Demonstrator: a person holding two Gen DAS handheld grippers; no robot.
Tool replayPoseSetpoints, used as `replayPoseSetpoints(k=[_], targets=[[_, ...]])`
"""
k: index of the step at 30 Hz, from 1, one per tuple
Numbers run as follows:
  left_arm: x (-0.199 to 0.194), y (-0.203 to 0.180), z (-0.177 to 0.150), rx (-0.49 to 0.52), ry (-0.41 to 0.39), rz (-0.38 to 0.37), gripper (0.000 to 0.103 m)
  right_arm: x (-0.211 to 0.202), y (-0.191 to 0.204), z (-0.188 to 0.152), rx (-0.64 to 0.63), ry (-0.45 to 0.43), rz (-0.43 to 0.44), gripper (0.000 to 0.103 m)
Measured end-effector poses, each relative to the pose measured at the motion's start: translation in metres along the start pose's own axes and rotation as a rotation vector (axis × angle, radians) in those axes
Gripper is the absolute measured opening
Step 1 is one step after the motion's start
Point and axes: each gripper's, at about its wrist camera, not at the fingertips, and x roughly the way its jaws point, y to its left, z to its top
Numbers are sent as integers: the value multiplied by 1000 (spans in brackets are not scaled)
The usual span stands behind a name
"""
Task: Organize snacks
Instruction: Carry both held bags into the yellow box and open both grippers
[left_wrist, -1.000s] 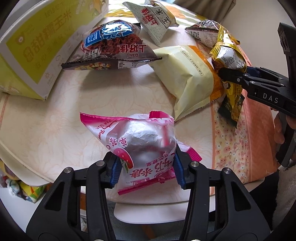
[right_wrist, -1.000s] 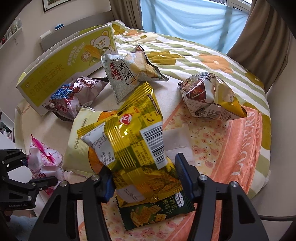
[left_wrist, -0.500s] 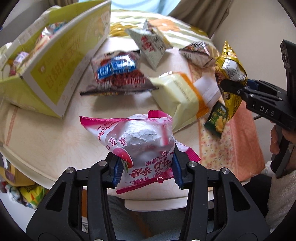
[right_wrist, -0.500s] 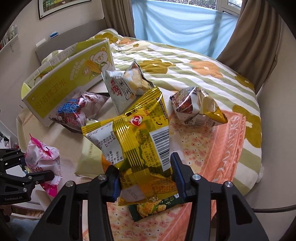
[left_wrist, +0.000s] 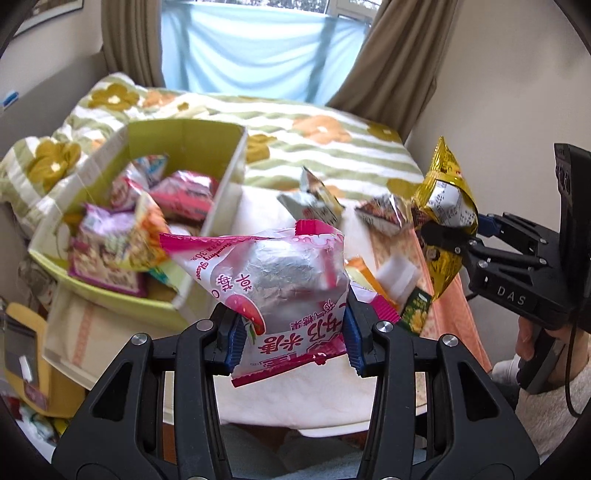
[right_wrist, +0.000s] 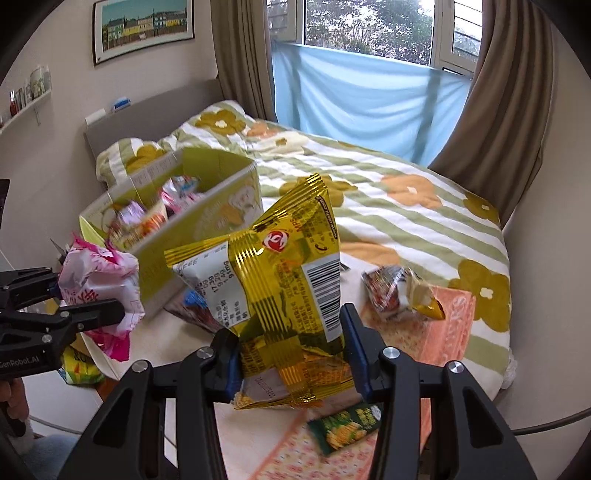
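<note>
My left gripper (left_wrist: 293, 341) is shut on a pink and silver snack bag (left_wrist: 280, 280), held in the air above the table; the same pink bag (right_wrist: 99, 284) shows at the left of the right wrist view. My right gripper (right_wrist: 291, 363) is shut on a gold snack bag (right_wrist: 280, 280), also lifted; in the left wrist view the gold bag (left_wrist: 445, 206) hangs at the right. An open yellow-green carton (left_wrist: 207, 147) with several snack packs inside stands on the table at the left, seen again as the carton (right_wrist: 207, 218) beyond the gold bag.
Loose packs lie on the table: a grey-white bag (left_wrist: 314, 203), a red-silver bag (right_wrist: 399, 291), a small green packet (right_wrist: 347, 428) and a blue-red pack (right_wrist: 195, 302). A floral bed (right_wrist: 406, 206) lies behind, with curtains and a window. A person's hand (left_wrist: 532, 339) grips the right tool.
Both grippers rose with their bags clear of the table and tilted upward. The carton's open top, the bed and the window have come into view.
</note>
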Motion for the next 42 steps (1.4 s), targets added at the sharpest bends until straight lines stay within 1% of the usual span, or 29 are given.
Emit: replayPoseSetpoints(k=[2,7,13,18,23,28,33,34,36,37,38,40,42], targets=[[-8,16,11,10,-19,1,40,-1,15,11,0,-15,-4,43],[-11,62,42,37,-29,-9,40,8,56,38,21,-44,-7,43],[-7,127,73,56,-18,-21,40,35,103,67,70,-32,7,43],[1,176,84,63,10,-16,40,64,141,85,118,-1,18,43],[17,224,90,61,52,-16,40,88,169,91,183,35,25,43],[32,253,90,49,90,-35,40,108,188,95,246,72,43,43],[41,256,84,60,129,-75,41,121,197,100,275,98,44,43],[42,257,82,61,134,-81,42,122,198,100,278,101,45,43],[44,258,79,63,139,-71,50,123,199,102,277,104,42,43],[44,258,77,63,143,-67,65,123,199,102,276,104,42,43],[45,259,76,63,146,-58,87,124,199,102,279,105,44,43],[40,262,74,61,123,-49,100,127,199,102,287,111,50,43],[32,263,74,63,102,-44,100,129,200,100,298,120,55,43]])
